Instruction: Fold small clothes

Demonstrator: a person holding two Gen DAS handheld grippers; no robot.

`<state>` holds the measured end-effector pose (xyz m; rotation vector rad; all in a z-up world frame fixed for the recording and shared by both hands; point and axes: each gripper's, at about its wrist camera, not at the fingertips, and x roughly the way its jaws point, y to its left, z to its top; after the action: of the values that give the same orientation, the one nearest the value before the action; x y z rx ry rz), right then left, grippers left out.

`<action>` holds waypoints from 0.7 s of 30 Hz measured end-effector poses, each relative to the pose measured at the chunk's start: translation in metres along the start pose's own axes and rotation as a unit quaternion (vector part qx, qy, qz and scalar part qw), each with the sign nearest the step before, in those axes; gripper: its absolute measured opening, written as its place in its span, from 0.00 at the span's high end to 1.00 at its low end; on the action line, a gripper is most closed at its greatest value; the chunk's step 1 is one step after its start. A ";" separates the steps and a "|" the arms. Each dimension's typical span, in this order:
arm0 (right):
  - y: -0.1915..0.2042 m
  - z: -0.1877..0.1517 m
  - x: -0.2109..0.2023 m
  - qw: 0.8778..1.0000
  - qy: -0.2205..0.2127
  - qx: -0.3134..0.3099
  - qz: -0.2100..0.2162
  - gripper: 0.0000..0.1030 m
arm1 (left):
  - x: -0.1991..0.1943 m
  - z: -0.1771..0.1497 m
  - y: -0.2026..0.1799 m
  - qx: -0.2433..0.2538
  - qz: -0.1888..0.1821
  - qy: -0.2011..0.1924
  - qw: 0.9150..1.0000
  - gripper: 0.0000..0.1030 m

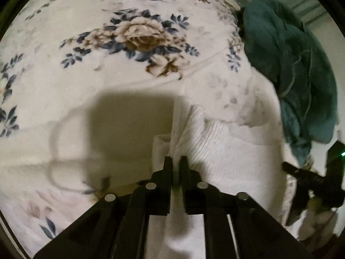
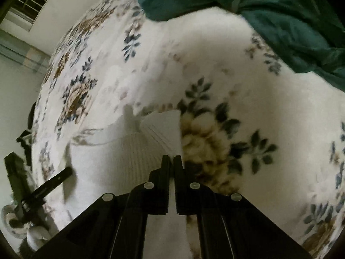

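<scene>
Two grippers' fingers (image 1: pixel 177 161) pinching white garment (image 1: pixel 215 142), floral blanket (image 1: pixel 107 75) beneath

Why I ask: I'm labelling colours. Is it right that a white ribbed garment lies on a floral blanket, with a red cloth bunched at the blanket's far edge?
Not quite: the bunched cloth is dark teal green, not red, as the left wrist view shows. The white ribbed garment does lie on the floral blanket.
</scene>
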<state>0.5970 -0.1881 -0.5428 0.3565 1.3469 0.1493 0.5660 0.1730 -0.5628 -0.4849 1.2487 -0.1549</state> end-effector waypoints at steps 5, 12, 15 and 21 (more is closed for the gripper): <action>0.004 0.008 -0.008 0.999 -0.013 -0.017 0.028 0.45 | -0.002 0.013 -0.029 0.056 0.011 -0.012 0.998 0.32; 0.017 0.009 0.000 0.998 -0.024 -0.059 -0.003 0.95 | 0.018 0.015 -0.066 0.163 0.070 -0.023 0.984 0.97; 0.021 0.012 -0.024 0.996 -0.058 -0.065 0.003 0.96 | -0.008 0.025 -0.042 0.104 0.041 -0.058 0.992 0.97; 0.025 0.045 -0.014 0.998 -0.057 -0.039 -0.004 0.96 | 0.020 0.051 0.019 0.005 0.062 -0.021 0.998 1.00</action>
<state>0.6405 -0.1761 -0.5137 0.2892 1.2256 0.1717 0.6174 0.1963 -0.5769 -0.3984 1.2317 -0.0464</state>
